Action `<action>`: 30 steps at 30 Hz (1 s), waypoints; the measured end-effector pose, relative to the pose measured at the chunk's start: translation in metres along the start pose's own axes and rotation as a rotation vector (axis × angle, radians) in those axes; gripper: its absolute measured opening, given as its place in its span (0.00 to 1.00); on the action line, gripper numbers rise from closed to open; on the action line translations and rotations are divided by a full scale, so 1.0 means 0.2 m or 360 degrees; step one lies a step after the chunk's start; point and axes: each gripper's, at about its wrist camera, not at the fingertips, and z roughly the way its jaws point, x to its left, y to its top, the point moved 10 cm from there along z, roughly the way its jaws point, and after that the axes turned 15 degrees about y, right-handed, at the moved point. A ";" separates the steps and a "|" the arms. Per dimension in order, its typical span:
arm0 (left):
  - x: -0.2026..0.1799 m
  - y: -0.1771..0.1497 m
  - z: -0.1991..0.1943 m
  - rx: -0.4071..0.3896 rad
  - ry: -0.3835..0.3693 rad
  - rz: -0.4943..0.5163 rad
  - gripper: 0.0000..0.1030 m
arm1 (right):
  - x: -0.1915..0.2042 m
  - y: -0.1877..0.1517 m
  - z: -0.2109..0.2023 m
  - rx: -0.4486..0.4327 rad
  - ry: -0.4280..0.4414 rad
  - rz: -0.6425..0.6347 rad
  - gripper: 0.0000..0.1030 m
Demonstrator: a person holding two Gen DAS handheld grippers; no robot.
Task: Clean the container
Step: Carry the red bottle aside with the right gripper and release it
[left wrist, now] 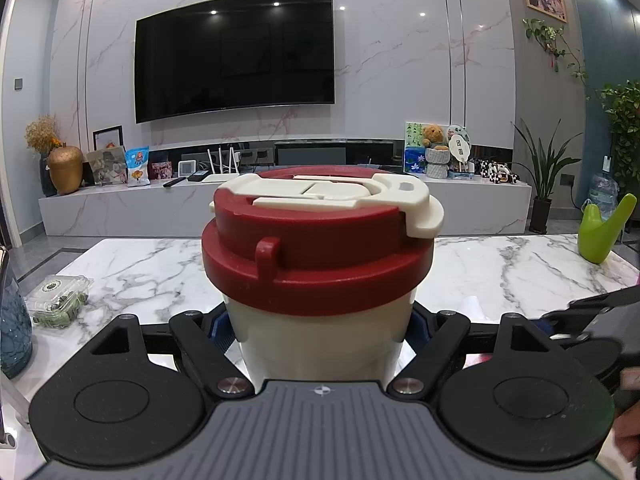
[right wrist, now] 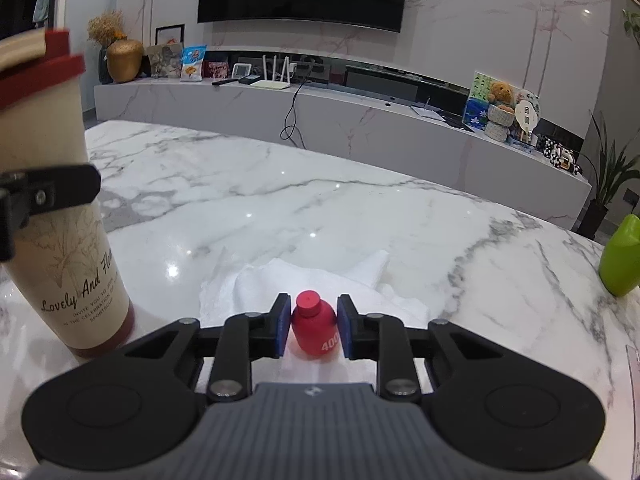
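Filling the centre of the left wrist view, the cream cup (left wrist: 320, 332) with its red lid (left wrist: 316, 256) sits between the blue pads of the left gripper (left wrist: 320, 330), which pinch its body from both sides. Holding it low on the wall probably keeps it steady and leaves the lid free. Behind it the marble table (left wrist: 500, 272) runs across the frame, with a clear plastic box (left wrist: 60, 300) at lower left, a green watering can (left wrist: 602, 236) at right, and a wall-mounted television (left wrist: 234, 52) above.

From the right wrist view, the cup stands upright on the table at far left, its foot touching the marble. At lower centre the right gripper (right wrist: 314, 330) brackets a small red bottle (right wrist: 314, 328); the pads sit at its sides, but contact is too close to call. White tissue (right wrist: 304, 284) lies just beyond, likely laid ready for wiping.
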 end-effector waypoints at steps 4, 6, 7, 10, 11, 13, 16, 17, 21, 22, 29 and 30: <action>0.00 0.00 0.00 0.0008 -0.0003 0.0000 0.76 | -0.13 -0.02 -0.10 -0.0032 -0.0104 0.0092 0.27; 0.01 0.00 0.01 0.0016 -0.0004 0.0002 0.76 | -0.26 -0.05 -0.16 -0.0039 -0.0215 0.0173 0.27; 0.01 0.00 0.00 0.0020 -0.0003 0.0002 0.76 | -0.32 -0.07 -0.19 -0.0042 -0.0276 0.0216 0.27; 0.01 0.00 0.00 0.0031 -0.0003 0.0006 0.76 | -0.47 -0.15 -0.26 -0.0051 -0.0397 0.0337 0.27; 0.01 0.00 0.00 0.0033 -0.0003 0.0007 0.76 | -0.52 -0.17 -0.29 -0.0054 -0.0437 0.0377 0.27; 0.02 0.00 0.01 0.0038 -0.0003 0.0009 0.76 | -0.62 -0.22 -0.33 -0.0060 -0.0518 0.0458 0.27; 0.00 -0.01 0.00 0.0041 -0.0001 0.0013 0.76 | -0.77 -0.29 -0.41 -0.0069 -0.0639 0.0579 0.27; 0.00 -0.01 0.00 0.0041 0.0000 0.0015 0.76 | -0.82 -0.32 -0.43 -0.0071 -0.0679 0.0619 0.27; 0.00 -0.01 0.00 0.0040 0.0000 0.0019 0.76 | -0.91 -0.37 -0.48 -0.0079 -0.0752 0.0699 0.27; -0.01 -0.01 0.00 0.0040 -0.0001 0.0019 0.76 | -0.91 -0.37 -0.48 -0.0080 -0.0750 0.0701 0.27; -0.01 -0.01 0.00 0.0040 -0.0001 0.0020 0.76 | -0.91 -0.38 -0.49 -0.0087 -0.0741 0.0715 0.28; -0.01 -0.01 0.00 0.0040 -0.0001 0.0021 0.76 | -0.91 -0.38 -0.50 -0.0088 -0.0739 0.0717 0.29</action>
